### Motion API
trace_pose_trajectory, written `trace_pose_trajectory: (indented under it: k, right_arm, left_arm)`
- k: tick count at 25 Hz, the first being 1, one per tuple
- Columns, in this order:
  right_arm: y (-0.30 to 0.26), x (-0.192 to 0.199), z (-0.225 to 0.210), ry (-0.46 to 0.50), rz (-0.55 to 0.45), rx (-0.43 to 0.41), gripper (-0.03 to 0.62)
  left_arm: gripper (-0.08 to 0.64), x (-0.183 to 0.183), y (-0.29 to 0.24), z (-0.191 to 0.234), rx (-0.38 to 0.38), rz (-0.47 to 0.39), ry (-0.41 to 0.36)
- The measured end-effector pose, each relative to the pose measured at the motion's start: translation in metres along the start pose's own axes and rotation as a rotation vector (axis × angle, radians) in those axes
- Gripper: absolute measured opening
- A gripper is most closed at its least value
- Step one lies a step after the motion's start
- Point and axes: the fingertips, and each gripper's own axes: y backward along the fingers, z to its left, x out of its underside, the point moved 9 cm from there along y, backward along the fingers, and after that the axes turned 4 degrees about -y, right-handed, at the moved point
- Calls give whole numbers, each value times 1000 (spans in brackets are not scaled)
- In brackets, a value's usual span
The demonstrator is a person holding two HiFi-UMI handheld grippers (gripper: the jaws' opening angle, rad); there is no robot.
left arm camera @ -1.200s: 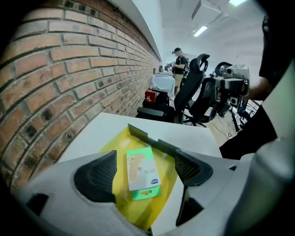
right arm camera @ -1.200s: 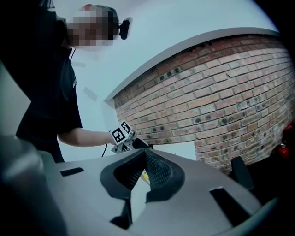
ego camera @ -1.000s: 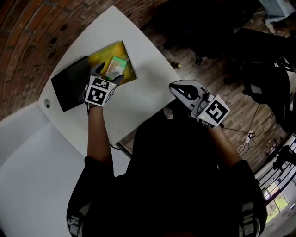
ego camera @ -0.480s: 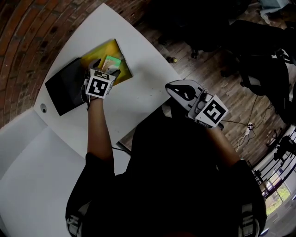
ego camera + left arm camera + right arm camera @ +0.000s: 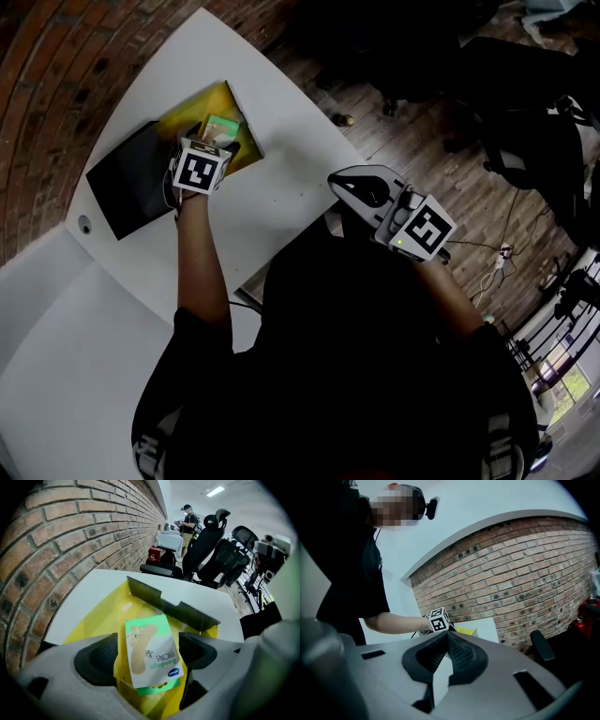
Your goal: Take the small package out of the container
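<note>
A yellow open container [image 5: 242, 156] lies on the white table [image 5: 291, 187] beside the brick wall. Inside it rests a small green-and-white bandage package [image 5: 223, 126]. My left gripper [image 5: 214, 139] is over the container, jaws open and straddling the package [image 5: 151, 656]; a gap shows at the left pad, and I cannot tell whether the right pad touches. The container's yellow floor [image 5: 101, 620] and its dark flap [image 5: 164, 604] lie beyond the package. My right gripper [image 5: 337, 179] hangs off the table's edge near my body, shut on nothing [image 5: 446, 637].
A flat black panel [image 5: 127, 183] lies joined to the container's left side. Brick wall [image 5: 56, 550] runs along the table's far left. Office chairs [image 5: 206, 541] and a person stand beyond the table's far end. Wooden floor [image 5: 422, 141] lies to the right.
My left gripper has moved forward over the container so that its jaws now sit around the package. The right gripper has drifted slightly left.
</note>
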Motion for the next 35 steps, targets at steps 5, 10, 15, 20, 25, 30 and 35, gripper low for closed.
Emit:
trace_pose_trajectory:
  k: [5,10,15,20,25,30,35]
  right_arm:
    - [3,1,-3,-8,7,19,6]
    - [5,5,-2,-10,30,20,6]
    - [6,4,-3,-15,16,30,6]
    - [9,6,-1,-16,21,32,6]
    - [9,5,1,4,-6,16,6]
    - [10,7,2,4,-18,10,6]
    - [14,4,3,20,-25,-5,6]
  left_arm:
    - [393,0,-3,0,13,3,8]
    - [391,4,-8,-1,13,30,14]
    - [390,5,-10,-2,9,47,18]
    - [371,5,-12,-2,2,47,23]
    - [367,5,-9,-2,4,44,55]
    - [364,8,-3,-2,-13,15,82]
    - [362,4,12,-5,-40,-36,95]
